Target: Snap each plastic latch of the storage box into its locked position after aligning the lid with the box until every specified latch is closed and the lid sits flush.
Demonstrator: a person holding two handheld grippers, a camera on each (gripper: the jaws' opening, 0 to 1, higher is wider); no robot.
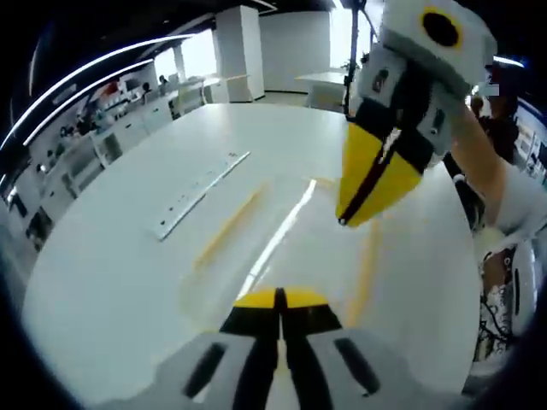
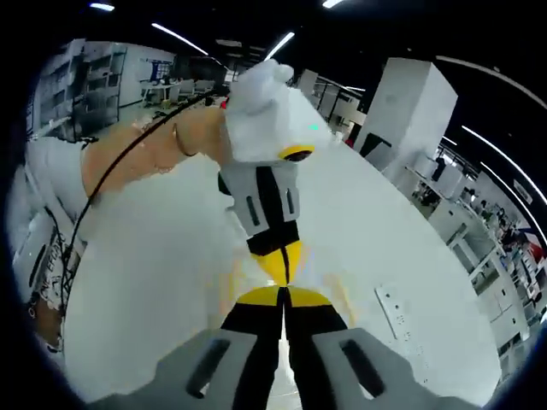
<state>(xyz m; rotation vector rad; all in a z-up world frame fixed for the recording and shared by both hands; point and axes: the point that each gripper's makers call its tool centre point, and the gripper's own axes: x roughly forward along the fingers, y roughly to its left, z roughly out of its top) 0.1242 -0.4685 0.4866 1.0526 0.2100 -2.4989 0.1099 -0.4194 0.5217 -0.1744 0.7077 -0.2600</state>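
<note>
A: Left gripper view: left gripper (image 1: 279,299) clenched over the box lid (image 1: 282,248), clear and hard to make out; latches unreadable.
B: Right gripper (image 2: 283,297) clenched too, facing it across the white table (image 2: 145,256).

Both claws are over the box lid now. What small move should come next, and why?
Probably lower the left claw onto the translucent lid to seat it: both claws look shut, the right claw hovers over the lid, and no latch is clearly visible yet.
</note>
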